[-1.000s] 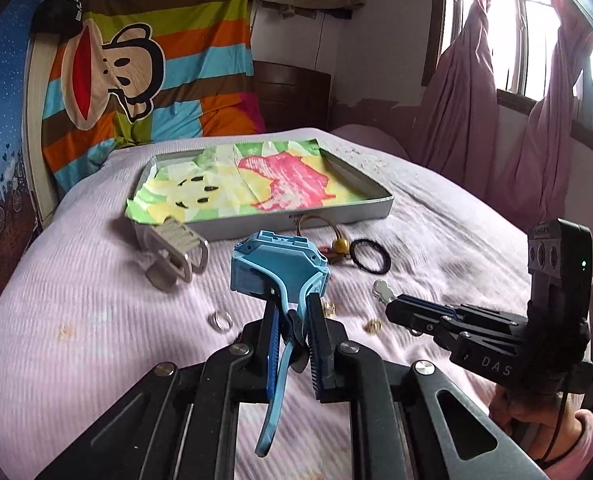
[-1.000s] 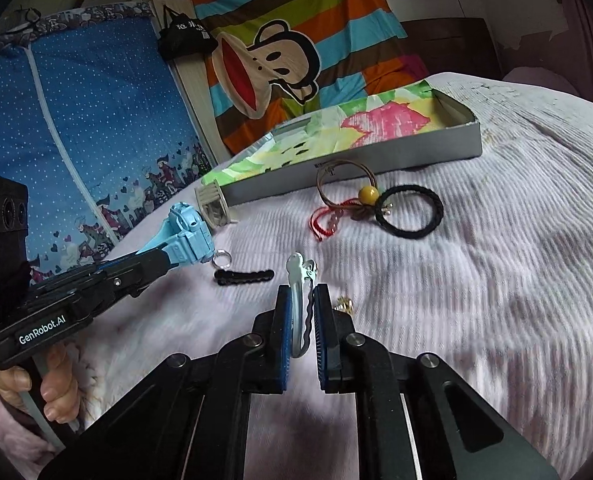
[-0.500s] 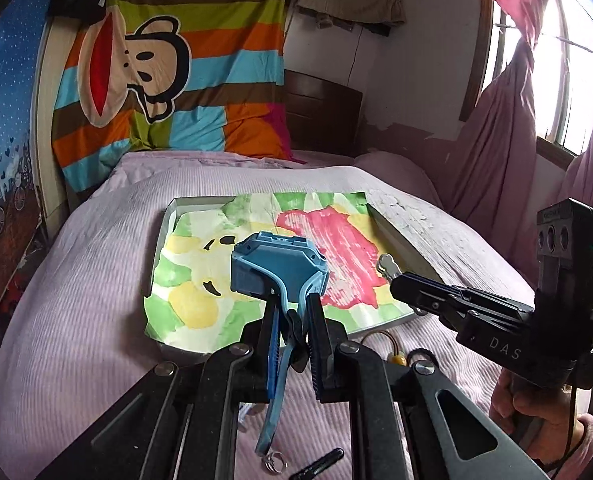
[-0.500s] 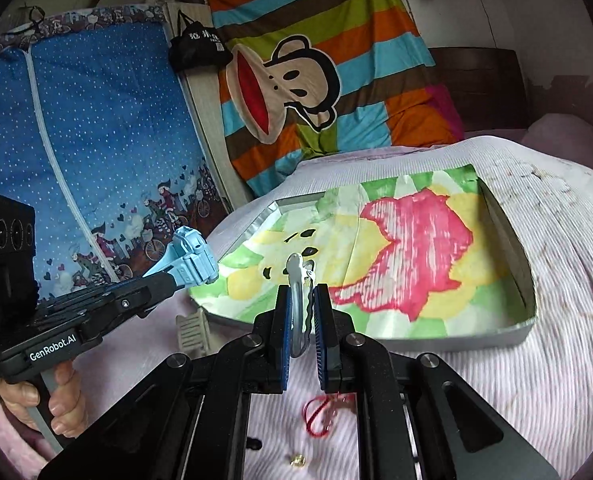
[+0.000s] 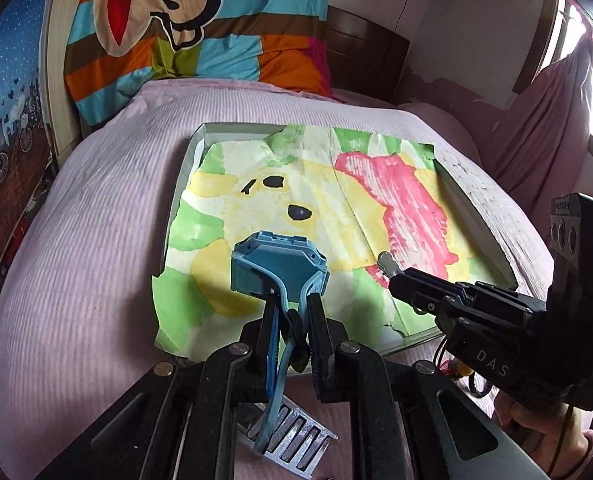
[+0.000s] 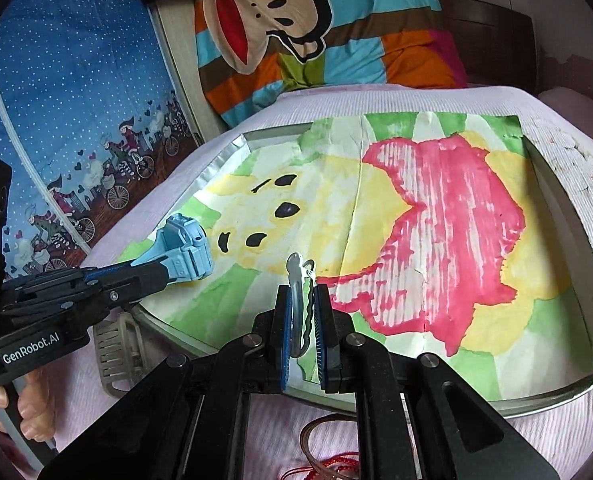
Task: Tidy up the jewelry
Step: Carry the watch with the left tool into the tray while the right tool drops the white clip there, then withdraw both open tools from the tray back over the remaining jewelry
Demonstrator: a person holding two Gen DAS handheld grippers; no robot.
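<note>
My left gripper (image 5: 292,320) clamps a blue watch (image 5: 279,270) by its strap, my right gripper (image 6: 301,320) a silver hair clip (image 6: 298,300), both mid-frame over the paper-lined tray (image 6: 592,378); dropped carelessly, either could tumble onto the bedspread (image 5: 76,240).

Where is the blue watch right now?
The blue watch is clamped in the left tool, held over the tray's painted paper, near side.

You're holding a matt blue plastic watch (image 5: 278,266), you're gripping a shiny silver metal hair clip (image 6: 295,276), you're hovering over crinkled painted paper (image 6: 436,232) lining a dull grey metal tray (image 6: 568,398), ribbed lilac cloth bedspread (image 5: 96,240) lying beneath.
</note>
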